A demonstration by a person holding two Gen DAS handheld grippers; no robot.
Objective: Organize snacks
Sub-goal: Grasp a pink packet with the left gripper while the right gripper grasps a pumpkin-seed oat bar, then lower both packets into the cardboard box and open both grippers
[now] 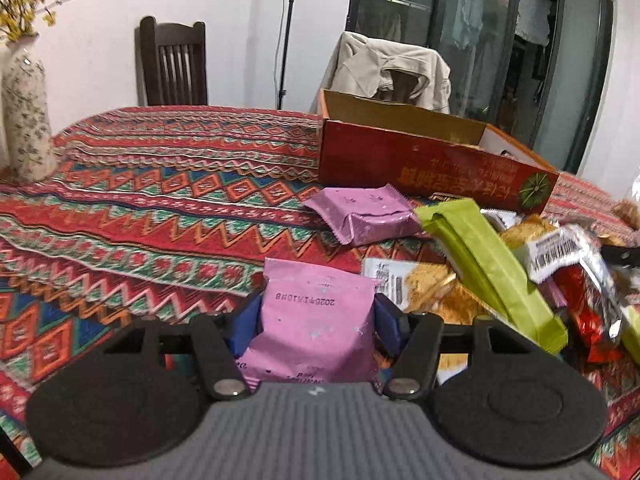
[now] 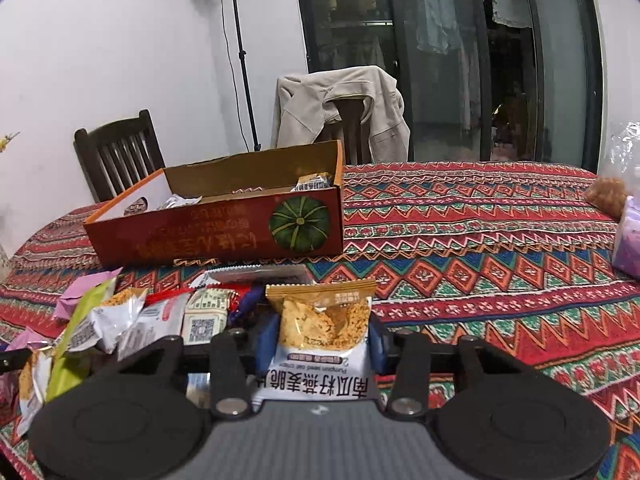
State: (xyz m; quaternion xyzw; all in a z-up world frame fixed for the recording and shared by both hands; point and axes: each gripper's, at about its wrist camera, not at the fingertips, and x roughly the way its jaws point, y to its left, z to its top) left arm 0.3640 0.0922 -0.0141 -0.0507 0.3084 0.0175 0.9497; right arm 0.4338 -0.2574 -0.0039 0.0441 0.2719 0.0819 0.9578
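My left gripper (image 1: pixel 316 320) is shut on a pink snack packet (image 1: pixel 316 332), held above the patterned tablecloth. My right gripper (image 2: pixel 322 338) is shut on a yellow-and-white oat crisp packet (image 2: pixel 322 332). The open red cardboard box (image 1: pixel 400 164) with a green pumpkin picture stands beyond the snack pile; in the right wrist view the box (image 2: pixel 216 232) holds a few packets. A pile of loose snacks (image 1: pixel 520 272) lies right of the left gripper, with a green packet (image 1: pixel 488 268) and a second pink packet (image 1: pixel 360 214). The pile (image 2: pixel 132 316) lies left of the right gripper.
The table wears a red zigzag tablecloth (image 1: pixel 140 208). A patterned vase (image 1: pixel 26 116) with yellow flowers stands at the far left. Dark wooden chairs (image 1: pixel 174 64) stand behind the table, one draped with a beige jacket (image 2: pixel 340 108). A plastic bag (image 2: pixel 628 200) sits at the right edge.
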